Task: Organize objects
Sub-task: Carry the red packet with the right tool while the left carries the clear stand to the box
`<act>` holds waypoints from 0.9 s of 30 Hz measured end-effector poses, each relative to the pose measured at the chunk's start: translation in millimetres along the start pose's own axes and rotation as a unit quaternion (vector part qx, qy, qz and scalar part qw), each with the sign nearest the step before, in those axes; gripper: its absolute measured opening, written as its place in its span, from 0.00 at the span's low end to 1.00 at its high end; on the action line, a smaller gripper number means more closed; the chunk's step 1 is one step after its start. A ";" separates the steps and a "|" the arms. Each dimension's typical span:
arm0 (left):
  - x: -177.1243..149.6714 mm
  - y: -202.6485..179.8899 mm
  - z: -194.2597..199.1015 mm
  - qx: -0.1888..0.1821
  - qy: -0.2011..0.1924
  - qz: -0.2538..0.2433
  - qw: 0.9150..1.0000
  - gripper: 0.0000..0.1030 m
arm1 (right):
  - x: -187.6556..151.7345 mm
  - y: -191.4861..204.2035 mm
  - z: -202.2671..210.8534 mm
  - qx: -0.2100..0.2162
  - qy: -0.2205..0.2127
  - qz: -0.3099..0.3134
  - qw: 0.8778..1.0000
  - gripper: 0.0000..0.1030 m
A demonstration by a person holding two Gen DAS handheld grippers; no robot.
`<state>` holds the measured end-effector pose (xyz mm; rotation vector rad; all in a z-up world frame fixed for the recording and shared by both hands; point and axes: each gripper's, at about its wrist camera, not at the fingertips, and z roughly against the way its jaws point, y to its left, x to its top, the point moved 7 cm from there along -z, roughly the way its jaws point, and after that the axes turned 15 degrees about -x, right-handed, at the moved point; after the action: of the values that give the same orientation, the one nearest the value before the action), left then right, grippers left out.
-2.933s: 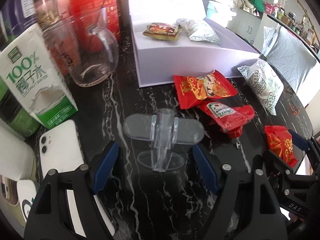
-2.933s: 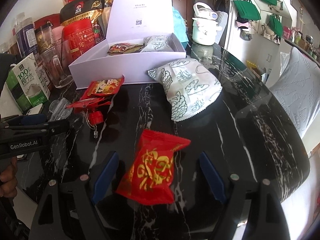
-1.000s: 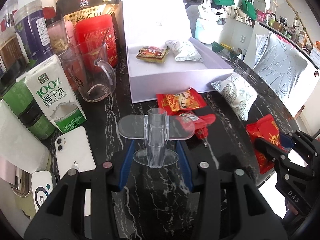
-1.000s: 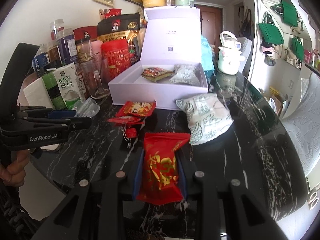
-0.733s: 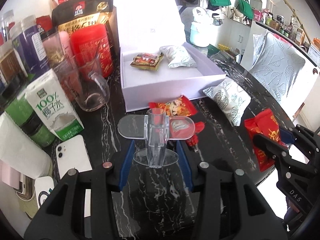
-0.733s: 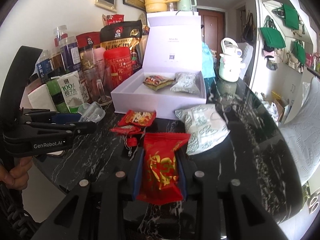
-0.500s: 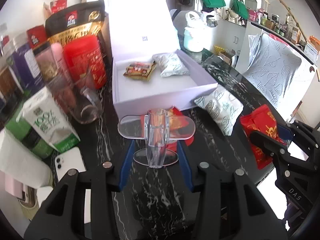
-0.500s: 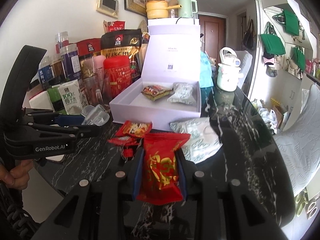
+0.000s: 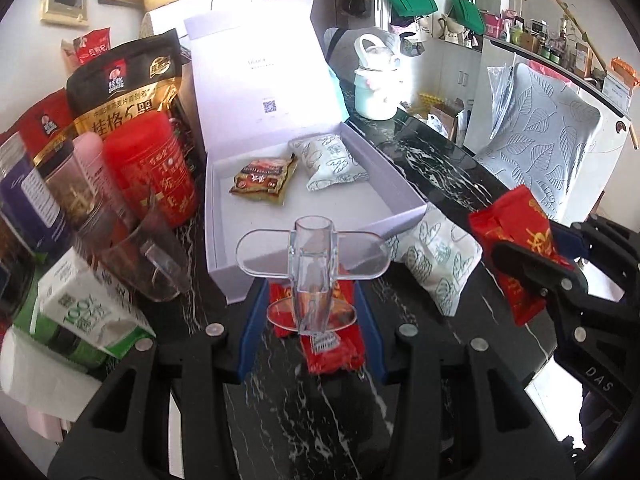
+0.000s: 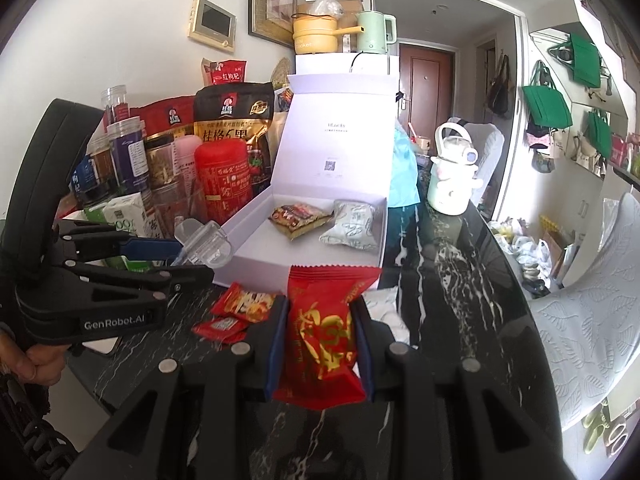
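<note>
red snack packet sits pinched between the pads of the right gripper, held clear of the table just in front of the open white box. it looks light, soft and crinkly; the film is likely slippery, so a squeeze across the padded middle, as here, seems safer than taking the thin sealed edge. the left gripper is clamped on a clear plastic piece, gripped at its upright central stem with the flat wings sticking out to either side, held just in front of the box's near wall. it looks rigid, smooth and light, possibly brittle, so the stem seems the right hold. inside the box lie a brown packet and a pale patterned packet.
</note>
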<state>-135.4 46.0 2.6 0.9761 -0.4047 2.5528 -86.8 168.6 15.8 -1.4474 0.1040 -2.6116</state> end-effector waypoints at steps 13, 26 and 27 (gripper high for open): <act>36.2 21.6 -24.4 0.006 0.003 0.006 1.000 0.41 | 33.5 -3.9 -37.9 0.010 0.005 0.008 1.000 0.30; 66.4 51.2 -63.4 0.009 0.019 0.016 1.000 0.41 | 59.9 1.3 -83.2 0.027 0.018 0.017 0.999 0.30; 68.6 53.6 -66.4 0.009 0.020 0.017 1.000 0.41 | 62.0 1.2 -87.2 0.029 0.019 0.017 0.999 0.30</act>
<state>-244.5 41.1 -5.1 0.9303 -0.3903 2.6058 -192.9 155.8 21.2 -1.3651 0.0574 -2.5939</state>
